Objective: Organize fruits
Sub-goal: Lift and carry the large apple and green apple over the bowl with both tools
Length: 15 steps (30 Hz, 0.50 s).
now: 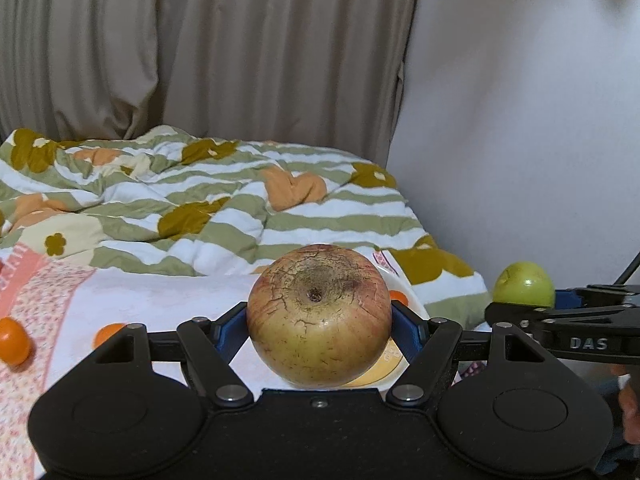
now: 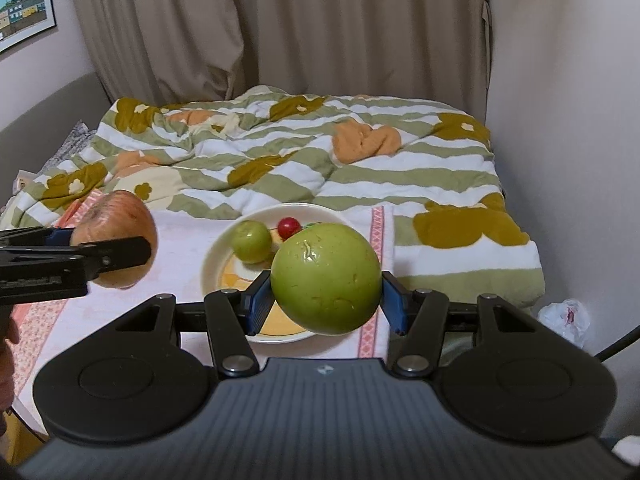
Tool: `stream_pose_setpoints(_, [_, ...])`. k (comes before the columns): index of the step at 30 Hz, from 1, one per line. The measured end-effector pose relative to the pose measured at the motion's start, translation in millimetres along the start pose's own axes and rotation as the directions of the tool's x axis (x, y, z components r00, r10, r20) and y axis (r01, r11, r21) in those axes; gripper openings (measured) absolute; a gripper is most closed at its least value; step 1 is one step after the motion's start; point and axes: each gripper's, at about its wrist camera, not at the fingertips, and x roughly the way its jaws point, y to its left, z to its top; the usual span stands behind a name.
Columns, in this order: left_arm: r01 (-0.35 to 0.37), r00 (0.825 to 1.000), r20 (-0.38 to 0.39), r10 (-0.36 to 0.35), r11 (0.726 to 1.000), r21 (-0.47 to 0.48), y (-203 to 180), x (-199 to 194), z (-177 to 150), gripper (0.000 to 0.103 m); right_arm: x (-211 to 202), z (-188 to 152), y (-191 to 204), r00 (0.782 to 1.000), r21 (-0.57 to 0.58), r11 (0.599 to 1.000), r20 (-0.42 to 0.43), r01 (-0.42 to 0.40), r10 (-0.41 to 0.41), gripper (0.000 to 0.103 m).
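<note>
My left gripper (image 1: 319, 326) is shut on a yellow-red apple (image 1: 319, 316) and holds it above the cloth; the apple also shows at the left of the right wrist view (image 2: 116, 232). My right gripper (image 2: 326, 300) is shut on a green apple (image 2: 326, 278), held above the near edge of a cream plate (image 2: 212, 264); that apple also shows in the left wrist view (image 1: 524, 284). A smaller green apple (image 2: 251, 241) and a red cherry tomato (image 2: 289, 227) lie on the plate. Small orange fruits (image 1: 14, 342) (image 1: 109, 332) lie on the cloth at the left.
A white and pink floral cloth (image 2: 180, 240) covers the near surface. A rumpled green-striped quilt (image 2: 280, 152) lies behind it. Beige curtains (image 2: 280, 28) hang at the back, a wall (image 2: 560, 120) is on the right, and a white plastic bag (image 2: 566, 316) lies by it.
</note>
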Motion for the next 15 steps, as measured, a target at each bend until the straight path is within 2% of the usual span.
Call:
stream_pose_setpoints(6, [0.015,0.997,-0.073,-0.011,0.998,0.054,-3,49,0,0.077,22,1,-16,0.999,0.038,0.999,-0.028,0.028,-0.027,0.072])
stream_pose_setpoints(15, [0.034,0.983,-0.182,-0.010,0.991,0.130,-5,106,-11,0.077,54,0,-29,0.996,0.082,0.995,-0.077,0.060,-0.054,0.072])
